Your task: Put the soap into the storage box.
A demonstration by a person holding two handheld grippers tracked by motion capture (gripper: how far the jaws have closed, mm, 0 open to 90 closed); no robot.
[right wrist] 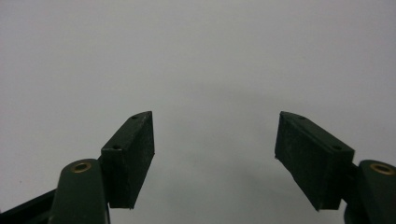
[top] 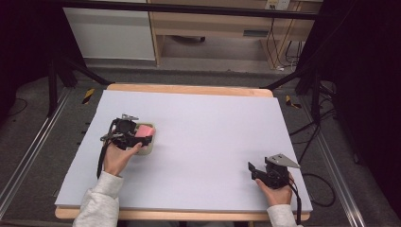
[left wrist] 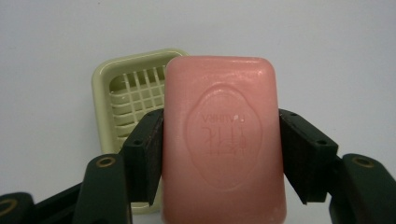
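Note:
A pink bar of soap (left wrist: 223,140) with an embossed oval stamp sits between the jaws of my left gripper (left wrist: 222,144), which is shut on its two long sides. Behind and partly under the bar lies a pale green soap dish (left wrist: 122,88) with a grid floor. In the high view the left gripper (top: 142,137) holds the soap (top: 145,129) over the dish (top: 147,149) at the table's left. My right gripper (top: 252,170) rests at the front right; its jaws (right wrist: 215,154) stand wide open with nothing between them.
The table carries a light grey mat (top: 213,132) with a wooden edge (top: 189,89) at the back. A black frame and cables (top: 312,137) run along the right side. A wooden cabinet (top: 213,28) stands beyond the table.

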